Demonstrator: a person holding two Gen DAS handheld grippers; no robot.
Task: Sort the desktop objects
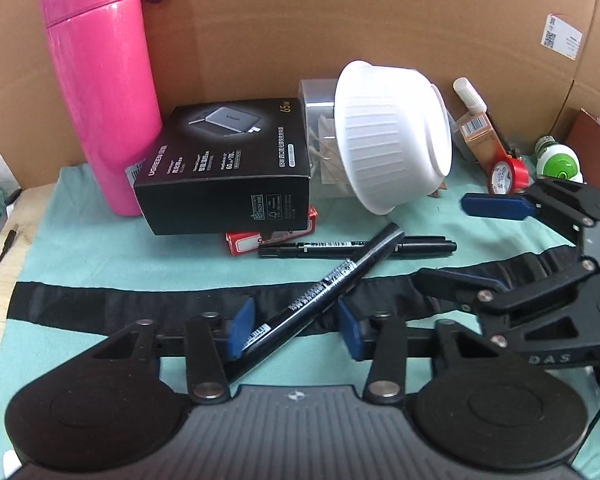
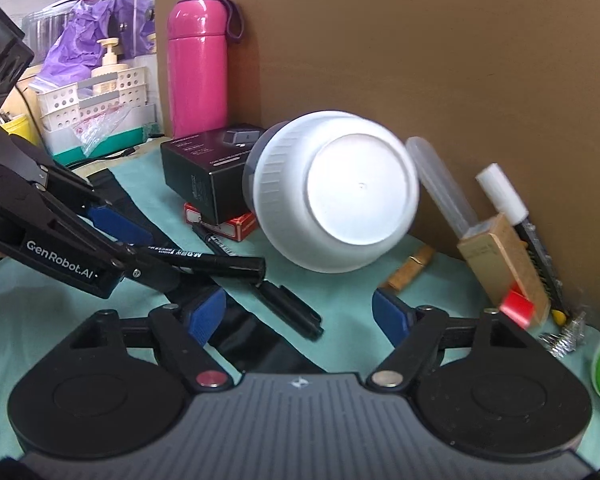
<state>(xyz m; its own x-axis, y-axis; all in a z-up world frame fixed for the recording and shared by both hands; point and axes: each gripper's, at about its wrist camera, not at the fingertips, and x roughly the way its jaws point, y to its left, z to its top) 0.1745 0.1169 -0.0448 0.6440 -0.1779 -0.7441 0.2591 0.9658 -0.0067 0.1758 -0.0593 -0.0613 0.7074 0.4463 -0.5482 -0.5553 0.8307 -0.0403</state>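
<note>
Nearest me, left gripper (image 1: 296,326) has a black marker (image 1: 332,286) between its pads, grip unclear, while right gripper (image 2: 300,312) gapes below the white bowl (image 2: 336,192).

Teal cloth (image 1: 80,256) covers the desk; pink bottle (image 1: 100,80) at back-left, markers (image 1: 356,246) mid, red tape (image 1: 508,176) right.

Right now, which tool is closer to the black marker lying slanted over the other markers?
Left. The left tool has the slanted marker between its fingers. The right tool sits open just off the marker's far end, not around it.
</note>
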